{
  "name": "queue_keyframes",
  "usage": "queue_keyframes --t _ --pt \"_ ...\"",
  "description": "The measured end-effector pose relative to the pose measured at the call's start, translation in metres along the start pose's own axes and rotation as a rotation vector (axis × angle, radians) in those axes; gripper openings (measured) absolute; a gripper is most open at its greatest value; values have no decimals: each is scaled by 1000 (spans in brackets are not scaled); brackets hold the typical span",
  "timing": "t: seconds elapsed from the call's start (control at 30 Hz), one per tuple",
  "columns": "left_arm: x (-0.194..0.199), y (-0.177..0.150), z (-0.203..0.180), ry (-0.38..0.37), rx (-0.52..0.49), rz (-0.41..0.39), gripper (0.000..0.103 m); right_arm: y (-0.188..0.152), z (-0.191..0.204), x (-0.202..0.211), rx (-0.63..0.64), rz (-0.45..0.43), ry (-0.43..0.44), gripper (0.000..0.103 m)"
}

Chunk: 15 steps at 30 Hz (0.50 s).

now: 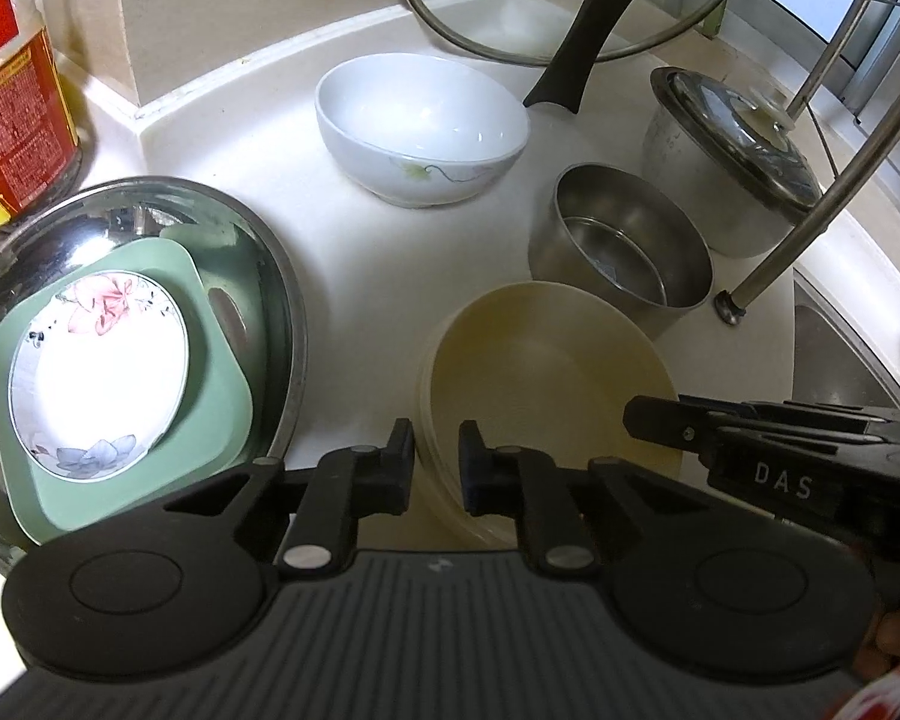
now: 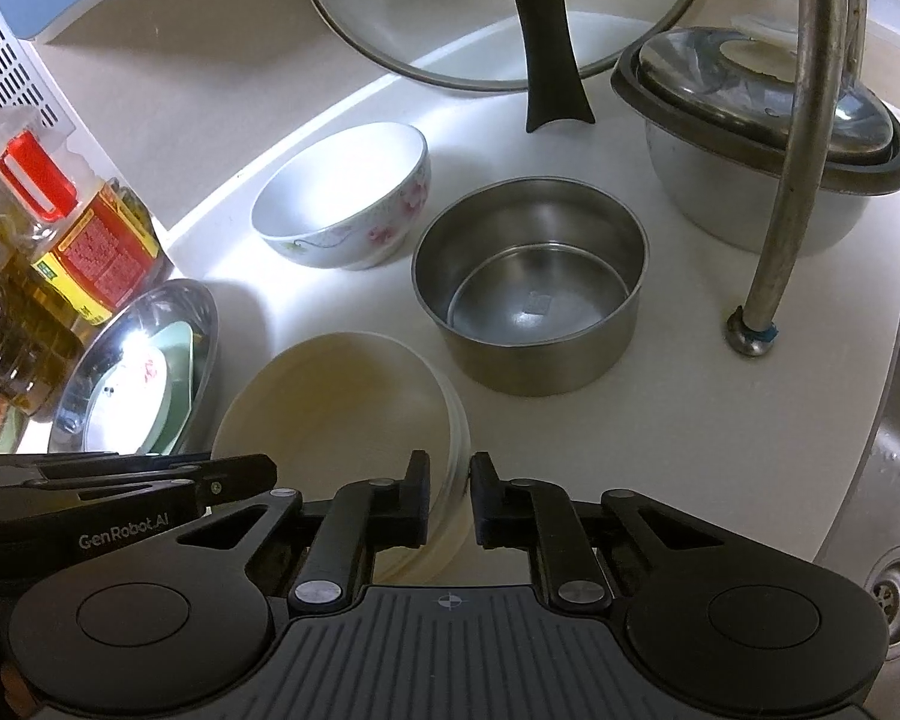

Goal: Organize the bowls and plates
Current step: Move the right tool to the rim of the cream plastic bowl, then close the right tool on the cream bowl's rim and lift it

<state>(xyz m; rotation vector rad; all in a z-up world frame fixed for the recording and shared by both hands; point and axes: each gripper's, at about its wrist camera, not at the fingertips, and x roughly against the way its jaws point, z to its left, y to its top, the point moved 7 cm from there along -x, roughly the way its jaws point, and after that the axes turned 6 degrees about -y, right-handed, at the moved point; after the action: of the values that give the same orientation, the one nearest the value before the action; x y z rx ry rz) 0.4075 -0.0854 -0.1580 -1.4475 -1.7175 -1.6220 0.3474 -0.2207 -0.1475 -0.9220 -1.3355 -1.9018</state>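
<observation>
Left wrist view: the left tool (image 1: pixel 437 463) straddles the near left rim of the cream plastic bowl (image 1: pixel 546 360), 1 finger outside and 1 inside, its jaws narrowly parted and closed onto that rim. The right tool (image 1: pixel 648 417) reaches in level from the right over the bowl's opposite edge. The bowl sits on the white tabletop (image 1: pixel 354 240), just beside the steel basin (image 1: pixel 282 276) holding a green square plate (image 1: pixel 222 372) and a floral saucer (image 1: pixel 99 372). Behind stand a white porcelain bowl (image 1: pixel 420 126) and a steel pot (image 1: pixel 621 246).

Right wrist view: the right tool (image 2: pixel 451 495) clamps the bowl's right rim between near-closed fingers; the left tool (image 2: pixel 258 468) enters from the left.
</observation>
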Motion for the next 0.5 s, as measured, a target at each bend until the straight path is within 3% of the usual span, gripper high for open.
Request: queue_keyframes --t 0.5 --pt "23 13 -1 5 -9 -50 13 11 7 16 15 -36 24 14"
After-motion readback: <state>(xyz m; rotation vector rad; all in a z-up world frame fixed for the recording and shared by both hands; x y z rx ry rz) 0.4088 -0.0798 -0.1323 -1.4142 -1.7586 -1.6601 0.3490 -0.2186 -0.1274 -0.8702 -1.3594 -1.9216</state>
